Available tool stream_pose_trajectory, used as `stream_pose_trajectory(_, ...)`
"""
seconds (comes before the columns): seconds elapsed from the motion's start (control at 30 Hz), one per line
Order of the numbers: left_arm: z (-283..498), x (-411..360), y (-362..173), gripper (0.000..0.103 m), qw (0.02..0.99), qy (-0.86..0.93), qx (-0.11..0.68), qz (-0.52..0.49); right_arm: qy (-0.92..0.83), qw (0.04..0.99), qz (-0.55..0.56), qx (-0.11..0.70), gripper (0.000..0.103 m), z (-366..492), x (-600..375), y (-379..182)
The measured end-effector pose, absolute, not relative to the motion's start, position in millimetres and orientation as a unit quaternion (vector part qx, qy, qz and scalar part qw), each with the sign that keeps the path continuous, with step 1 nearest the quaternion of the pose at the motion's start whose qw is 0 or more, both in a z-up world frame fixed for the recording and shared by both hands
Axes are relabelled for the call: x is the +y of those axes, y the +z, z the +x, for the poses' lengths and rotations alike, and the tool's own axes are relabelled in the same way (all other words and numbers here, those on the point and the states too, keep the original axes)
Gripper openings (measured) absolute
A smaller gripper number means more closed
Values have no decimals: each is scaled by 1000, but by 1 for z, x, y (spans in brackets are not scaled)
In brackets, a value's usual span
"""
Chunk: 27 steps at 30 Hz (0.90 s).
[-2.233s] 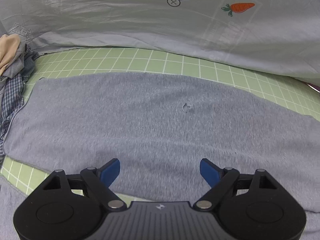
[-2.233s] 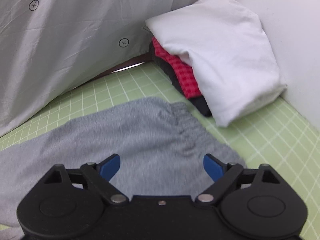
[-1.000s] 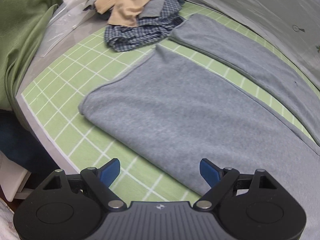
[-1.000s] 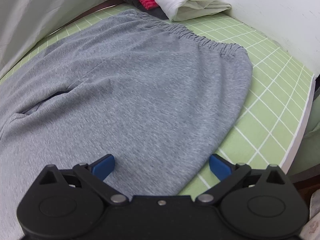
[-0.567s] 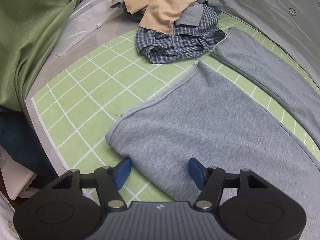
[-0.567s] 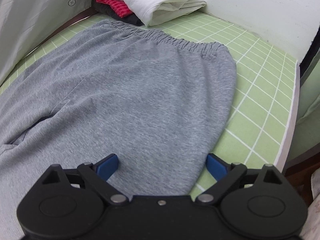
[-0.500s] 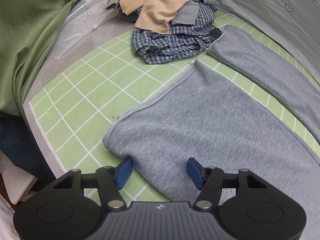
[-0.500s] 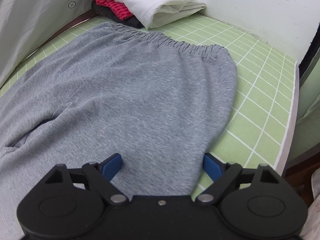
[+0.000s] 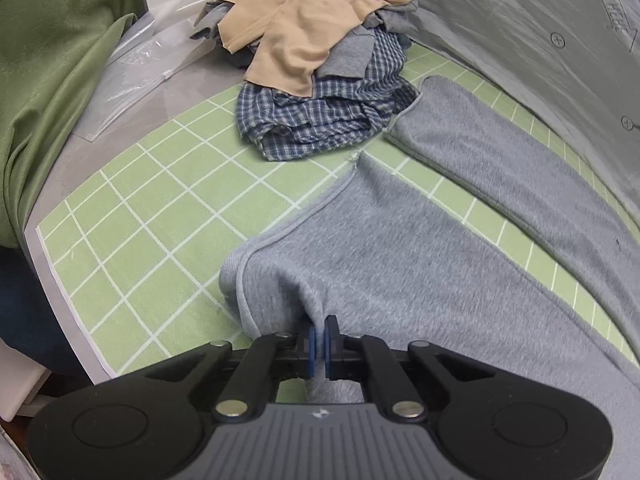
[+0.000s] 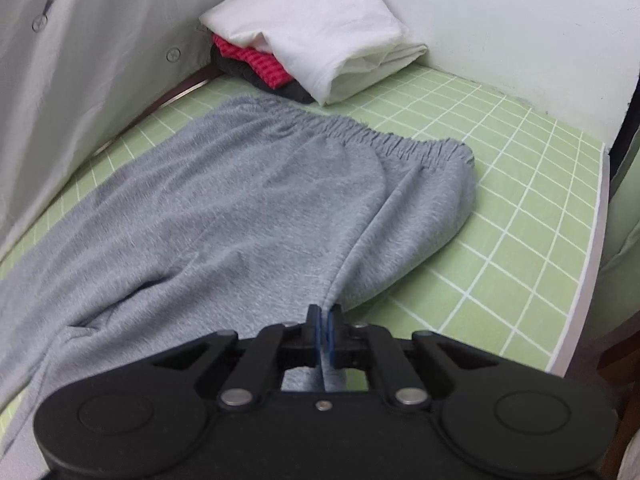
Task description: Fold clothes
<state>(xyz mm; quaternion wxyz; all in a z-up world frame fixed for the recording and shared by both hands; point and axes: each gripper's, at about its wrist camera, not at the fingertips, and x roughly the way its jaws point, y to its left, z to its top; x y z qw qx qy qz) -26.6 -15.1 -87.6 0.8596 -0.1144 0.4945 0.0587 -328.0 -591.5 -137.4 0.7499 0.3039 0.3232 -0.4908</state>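
Note:
Grey sweatpants [image 9: 420, 248] lie flat on a green grid mat [image 9: 152, 216]. In the left wrist view both legs show, the near leg's cuff at the mat's front edge. My left gripper [image 9: 319, 340] is shut on the near edge of that leg close to the cuff, and the fabric puckers up into it. In the right wrist view the pants [image 10: 240, 200] show their elastic waistband [image 10: 384, 140] at the far side. My right gripper [image 10: 323, 330] is shut on the near edge of the pants below the waistband, with a crease running up from it.
A heap of loose clothes, tan on blue plaid [image 9: 320, 60], sits at the mat's far left. A folded stack, white over red and black [image 10: 312, 40], sits in the far right corner by the white wall [image 10: 520, 20]. A grey sheet [image 10: 80, 60] hangs along the back. The mat's edge [image 10: 592, 264] is at the right.
Both grippers closed from wide open onto the near edge of the sweatpants. The fabric now bunches and lifts slightly at each grip.

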Motion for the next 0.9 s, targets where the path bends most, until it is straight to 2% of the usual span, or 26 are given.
stream_pose_trajectory(0.4,12,-11,-15,5,897,61,395,-188,-450,823,284,200,3,-315,-572,-43)
stream_pose_trajectory(0.5,30,-15,-3,5,905,61,372,-197,-442,832,280,186,3,-299,-581,-38)
stream_pose_trajectory(0.7,63,-38,-6,5,910,61,366,-188,-441,832,283,181,3,-269,-601,-42)
stream_pose_trajectory(0.9,108,-66,-8,5,905,69,381,-174,-422,840,267,210,3,-208,-630,-39)
